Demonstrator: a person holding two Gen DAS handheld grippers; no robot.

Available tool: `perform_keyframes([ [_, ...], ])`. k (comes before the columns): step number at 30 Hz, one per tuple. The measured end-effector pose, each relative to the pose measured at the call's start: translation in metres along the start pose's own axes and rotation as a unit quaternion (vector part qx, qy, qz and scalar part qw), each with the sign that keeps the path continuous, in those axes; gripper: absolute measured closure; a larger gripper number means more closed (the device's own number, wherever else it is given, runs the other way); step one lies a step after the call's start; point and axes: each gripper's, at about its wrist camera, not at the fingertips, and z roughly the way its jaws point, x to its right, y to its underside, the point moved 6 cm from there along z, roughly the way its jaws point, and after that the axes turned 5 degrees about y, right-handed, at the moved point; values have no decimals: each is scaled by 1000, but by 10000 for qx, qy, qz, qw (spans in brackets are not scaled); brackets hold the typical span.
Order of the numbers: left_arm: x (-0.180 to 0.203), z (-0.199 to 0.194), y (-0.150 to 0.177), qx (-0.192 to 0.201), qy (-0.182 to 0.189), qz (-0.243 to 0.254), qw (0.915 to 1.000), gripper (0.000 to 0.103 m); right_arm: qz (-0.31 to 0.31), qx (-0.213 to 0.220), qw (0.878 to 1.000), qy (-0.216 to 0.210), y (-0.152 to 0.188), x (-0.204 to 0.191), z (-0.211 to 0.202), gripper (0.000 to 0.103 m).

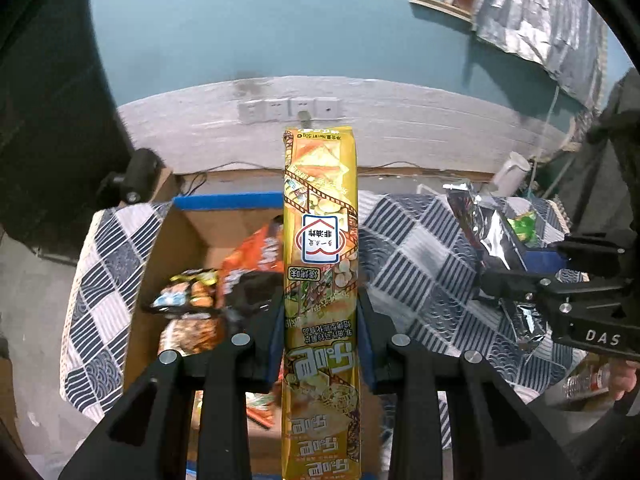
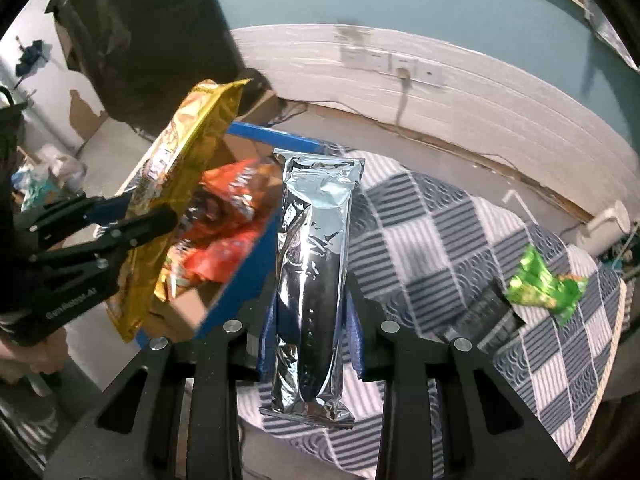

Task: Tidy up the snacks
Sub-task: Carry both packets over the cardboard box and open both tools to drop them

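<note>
My left gripper (image 1: 320, 312) is shut on a long yellow snack pack (image 1: 320, 240), held upright above the edge of a cardboard box (image 1: 180, 240). In the right wrist view the yellow pack (image 2: 180, 184) hangs over the box (image 2: 188, 312), clamped by the left gripper (image 2: 152, 220). My right gripper (image 2: 310, 304) is shut on a long silver foil pack (image 2: 312, 272), held above the checked cloth beside the box. In the left wrist view the right gripper (image 1: 504, 280) and the silver pack (image 1: 492, 232) are at the right.
The box holds an orange bag (image 2: 232, 208) and several other snack bags (image 1: 188, 296). A green snack bag (image 2: 540, 284) lies on the checked cloth (image 2: 460, 240) to the right. A white wall with sockets (image 1: 288, 110) is behind.
</note>
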Motion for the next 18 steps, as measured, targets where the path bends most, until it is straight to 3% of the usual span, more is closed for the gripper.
perform_keyframes([
  [18,-83,1,25,-21,-359,-368,9987,72,-509,-316,9977,-315,-26,-90,53,73],
])
